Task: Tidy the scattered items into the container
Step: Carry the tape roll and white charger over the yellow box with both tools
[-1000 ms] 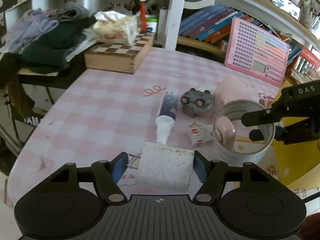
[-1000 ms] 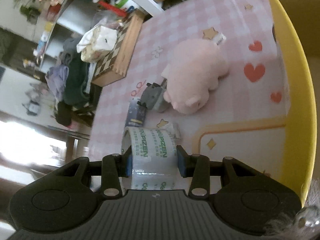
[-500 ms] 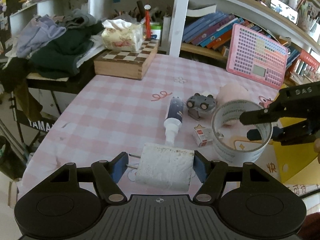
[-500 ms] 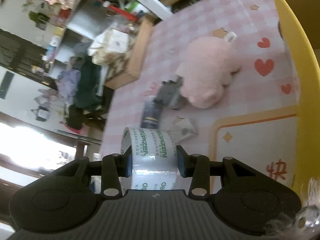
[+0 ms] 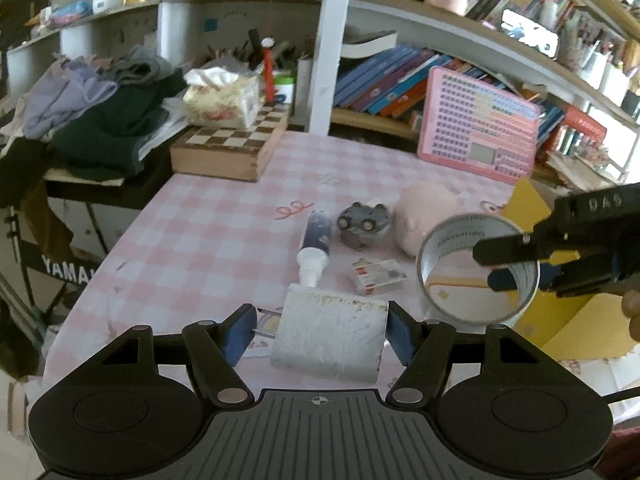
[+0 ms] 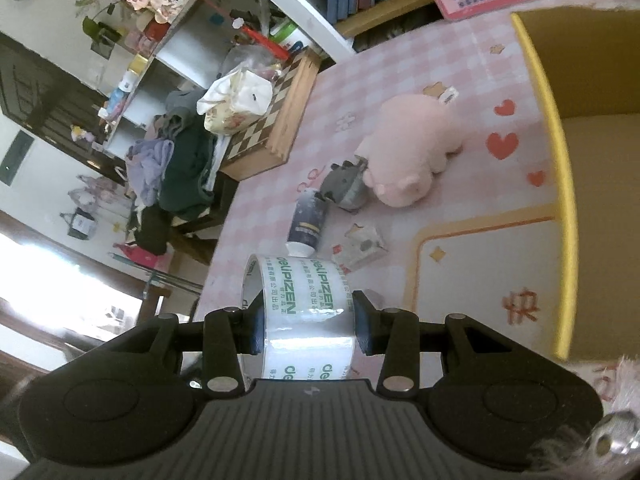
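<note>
Clear roll of packing tape with green lettering point(image 6: 306, 312), pinched by the right gripper point(image 6: 308, 330), has risen off the pink checked tablecloth point(image 5: 208, 240) toward the yellow-rimmed cardboard box point(image 6: 560, 152), while the left gripper point(image 5: 320, 328) grips a grubby white plug block point(image 5: 330, 336).

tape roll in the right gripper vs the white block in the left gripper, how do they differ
The tape roll is a hollow ring of clear glossy tape printed with green letters; the white block is solid, matte and scuffed, with metal prongs on one side. The roll is pinched across its width by the right gripper; the block spans the left gripper, prongs toward one finger. Both are gripped and off the table.
</note>
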The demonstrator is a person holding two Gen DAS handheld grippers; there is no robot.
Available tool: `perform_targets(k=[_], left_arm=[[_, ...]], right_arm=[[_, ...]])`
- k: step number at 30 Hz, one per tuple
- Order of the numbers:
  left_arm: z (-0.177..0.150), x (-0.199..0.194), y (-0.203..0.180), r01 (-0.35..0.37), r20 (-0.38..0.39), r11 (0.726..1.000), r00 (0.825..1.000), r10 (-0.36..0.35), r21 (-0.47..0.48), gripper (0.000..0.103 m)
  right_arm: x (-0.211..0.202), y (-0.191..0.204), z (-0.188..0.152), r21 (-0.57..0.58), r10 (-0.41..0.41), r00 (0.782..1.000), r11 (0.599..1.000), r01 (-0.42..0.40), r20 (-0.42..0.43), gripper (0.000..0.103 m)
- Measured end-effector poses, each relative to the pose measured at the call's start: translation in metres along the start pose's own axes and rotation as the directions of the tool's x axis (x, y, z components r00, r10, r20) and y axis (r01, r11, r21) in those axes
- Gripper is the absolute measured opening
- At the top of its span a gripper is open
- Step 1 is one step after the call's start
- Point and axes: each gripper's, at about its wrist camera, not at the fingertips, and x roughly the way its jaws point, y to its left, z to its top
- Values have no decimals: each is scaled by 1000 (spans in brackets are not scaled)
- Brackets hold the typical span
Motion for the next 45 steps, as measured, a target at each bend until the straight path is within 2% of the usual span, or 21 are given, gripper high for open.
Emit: perform_targets(k=[16, 22, 32, 45], left_arm=[[-26, -50, -16, 106, 36, 994, 994, -107, 42, 69], [-42, -79, -23, 144, 43, 987, 988, -148, 75, 69], [-66, -105, -44, 215, 39, 967, 974, -222, 135, 69], [-73, -114, -71, 292, 27, 931, 952, -305, 218, 69]], right_arm=[[-54, -3, -73, 9, -96, 995, 995, 96, 39, 39], [-81, 5, -115, -85, -194, 979, 976, 199, 67, 39], [-115, 6, -175, -53, -256, 961, 964, 262, 108, 39], [-145, 3, -201, -12, -315, 932, 947, 322, 178, 39]])
